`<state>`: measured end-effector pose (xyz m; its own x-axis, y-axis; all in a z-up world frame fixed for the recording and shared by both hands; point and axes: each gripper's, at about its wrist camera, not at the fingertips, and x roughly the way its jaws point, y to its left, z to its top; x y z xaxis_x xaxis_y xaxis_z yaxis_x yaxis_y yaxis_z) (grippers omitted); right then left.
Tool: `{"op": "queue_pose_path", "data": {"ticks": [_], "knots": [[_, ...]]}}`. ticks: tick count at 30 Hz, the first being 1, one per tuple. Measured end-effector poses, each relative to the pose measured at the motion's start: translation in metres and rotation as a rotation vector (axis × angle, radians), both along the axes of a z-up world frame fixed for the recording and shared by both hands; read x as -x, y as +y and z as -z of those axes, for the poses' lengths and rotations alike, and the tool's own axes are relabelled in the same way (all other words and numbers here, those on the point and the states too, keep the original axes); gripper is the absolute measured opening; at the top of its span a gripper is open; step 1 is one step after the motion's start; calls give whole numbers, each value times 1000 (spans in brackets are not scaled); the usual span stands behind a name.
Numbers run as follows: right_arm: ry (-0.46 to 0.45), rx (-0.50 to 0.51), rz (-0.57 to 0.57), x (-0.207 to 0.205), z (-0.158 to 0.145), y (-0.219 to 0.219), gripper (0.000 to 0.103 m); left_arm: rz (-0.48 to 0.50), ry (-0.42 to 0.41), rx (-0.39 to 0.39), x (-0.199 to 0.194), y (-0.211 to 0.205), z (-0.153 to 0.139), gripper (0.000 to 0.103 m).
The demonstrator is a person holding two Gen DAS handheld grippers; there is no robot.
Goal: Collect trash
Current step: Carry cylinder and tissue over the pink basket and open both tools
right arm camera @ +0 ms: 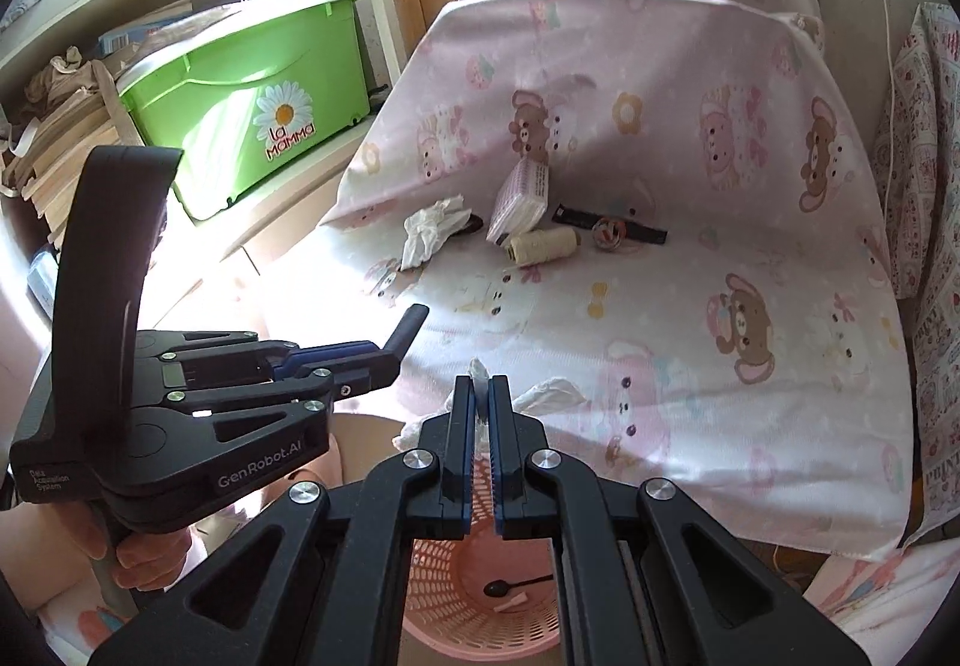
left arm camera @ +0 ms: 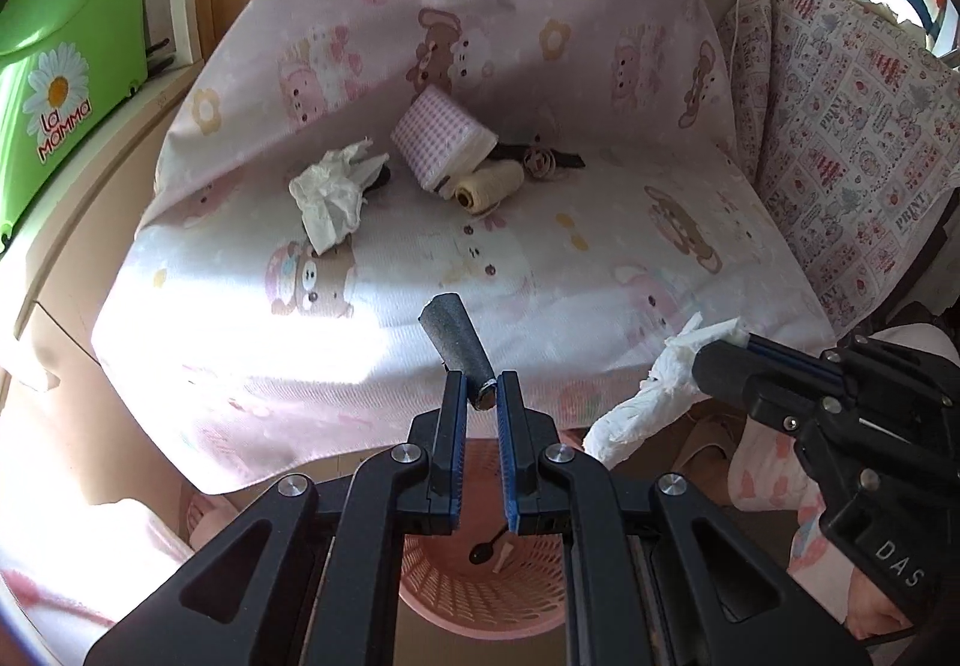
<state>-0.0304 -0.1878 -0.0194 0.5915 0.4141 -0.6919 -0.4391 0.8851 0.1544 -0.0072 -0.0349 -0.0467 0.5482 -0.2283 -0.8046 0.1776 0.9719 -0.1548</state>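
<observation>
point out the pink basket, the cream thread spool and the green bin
pink basket (right arm camera: 444,606), right wrist view, inner mesh wall
cream thread spool (left arm camera: 489,184), left wrist view, wound side
green bin (right arm camera: 240,90), right wrist view, front wall

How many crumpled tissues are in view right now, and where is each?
2. One crumpled tissue lies on the pink sheet left of the gingham packet. The other tissue is pinched in the right gripper, above the pink basket. More may be hidden.

A pink cloth (left arm camera: 600,270) with bears is covering the flat top. A crumpled white tissue (left arm camera: 333,192), a checked tissue pack (left arm camera: 438,135), a cream thread roll (left arm camera: 489,186) and a dark strap (right arm camera: 612,222) are lying on it, near each other.
</observation>
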Motion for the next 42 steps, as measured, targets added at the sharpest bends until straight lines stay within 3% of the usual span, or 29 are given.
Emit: {"op": "queue_pose_path", "data": {"ticks": [4, 11, 21, 26, 35, 42], "knots": [[63, 52, -28, -3, 17, 12, 5, -13, 57, 43, -3, 8, 6, 9], [114, 106, -64, -4, 36, 22, 5, -20, 146, -25, -7, 6, 27, 9], [291, 146, -19, -23, 87, 21, 5, -49, 318, 15, -15, 16, 66, 9], [323, 243, -1, -27, 117, 25, 5, -39, 347, -30, -20, 5, 84, 9], [427, 270, 17, -32, 154, 23, 5, -66, 455, -53, -25, 6, 116, 9], [512, 287, 46, -39, 185, 22, 5, -114, 512, -116, -29, 10, 140, 9]]}}
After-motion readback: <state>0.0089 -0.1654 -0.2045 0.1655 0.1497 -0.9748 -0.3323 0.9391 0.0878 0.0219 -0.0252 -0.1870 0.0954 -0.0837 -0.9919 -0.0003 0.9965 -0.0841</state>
